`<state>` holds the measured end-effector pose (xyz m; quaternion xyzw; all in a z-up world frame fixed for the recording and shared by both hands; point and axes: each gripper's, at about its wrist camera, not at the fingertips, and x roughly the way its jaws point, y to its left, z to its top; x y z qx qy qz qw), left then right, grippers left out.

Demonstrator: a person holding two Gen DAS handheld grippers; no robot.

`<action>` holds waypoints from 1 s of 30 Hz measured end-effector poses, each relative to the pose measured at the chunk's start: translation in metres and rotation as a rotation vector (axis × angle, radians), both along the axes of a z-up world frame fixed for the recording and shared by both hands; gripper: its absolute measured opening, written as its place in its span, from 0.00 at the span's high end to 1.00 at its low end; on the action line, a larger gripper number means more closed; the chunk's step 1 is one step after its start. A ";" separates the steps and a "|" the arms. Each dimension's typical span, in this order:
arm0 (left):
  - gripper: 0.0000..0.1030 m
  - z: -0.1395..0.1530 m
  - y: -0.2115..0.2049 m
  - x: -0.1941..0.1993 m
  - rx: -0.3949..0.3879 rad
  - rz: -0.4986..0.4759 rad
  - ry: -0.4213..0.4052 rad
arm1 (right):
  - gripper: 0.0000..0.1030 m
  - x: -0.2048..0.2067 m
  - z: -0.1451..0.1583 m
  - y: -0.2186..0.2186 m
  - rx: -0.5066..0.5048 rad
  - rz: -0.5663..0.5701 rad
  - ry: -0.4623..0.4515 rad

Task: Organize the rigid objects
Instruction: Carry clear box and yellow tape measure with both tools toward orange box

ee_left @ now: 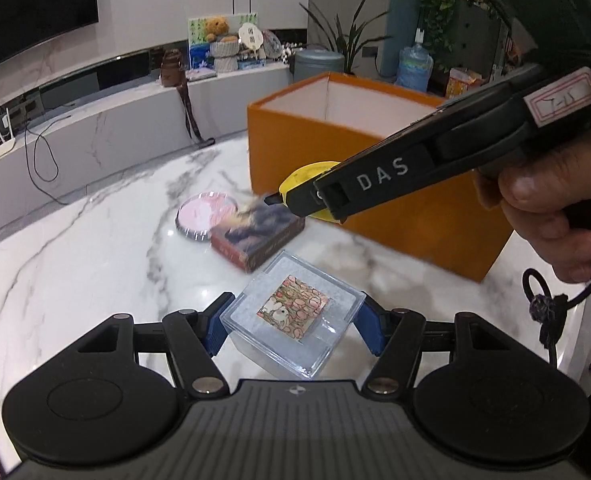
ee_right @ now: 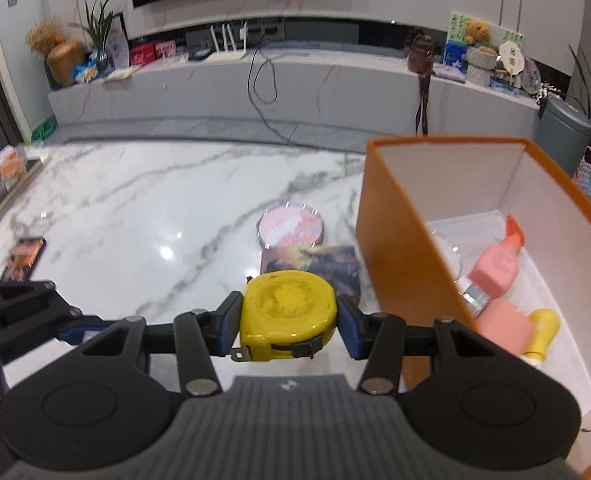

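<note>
Taking the orange box (ee_right: 407, 248) on the marble table (ee_left: 75, 248) as the marker, the thing farthest to its left is a dark phone-like slab (ee_right: 22, 258) lying flat near the table's far left edge. Closer to the box, the left gripper (ee_left: 295, 326) has its blue pads pressed on both sides of a clear plastic case (ee_left: 291, 320) with a patterned card inside, jaws about half open around it and the case tilted, lifted off the marble. Beyond it, just left of the box, a round pink-lidded tin (ee_right: 290, 227) sits touching a dark printed book-like box (ee_left: 257, 236). Next, right beside the box's near-left wall, the right gripper (ee_right: 289, 322) pinches a yellow tape measure (ee_right: 289, 314) between its pads, jaws fairly narrow, a person's hand (ee_left: 551, 216) wrapped around the handle. Inside the box, on its white floor, lie a pink bottle with an orange cap (ee_right: 499, 260), a pink block (ee_right: 503, 324) and a yellow bottle (ee_right: 541, 332).
</note>
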<state>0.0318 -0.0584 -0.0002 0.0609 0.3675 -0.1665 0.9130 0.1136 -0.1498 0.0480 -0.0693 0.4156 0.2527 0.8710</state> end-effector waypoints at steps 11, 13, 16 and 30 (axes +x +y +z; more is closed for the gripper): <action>0.29 0.025 -0.028 0.010 -0.006 0.000 -0.055 | 0.51 -0.007 0.043 -0.037 0.066 -0.069 -0.077; 0.29 0.030 -0.036 0.013 0.001 -0.011 -0.069 | 0.51 -0.009 0.049 -0.045 0.073 -0.084 -0.090; 0.29 0.037 -0.046 0.018 -0.002 -0.025 -0.074 | 0.51 -0.012 0.057 -0.059 0.094 -0.109 -0.104; 0.29 0.072 -0.100 0.059 -0.018 -0.066 -0.106 | 0.51 0.001 0.075 -0.151 0.093 -0.326 -0.176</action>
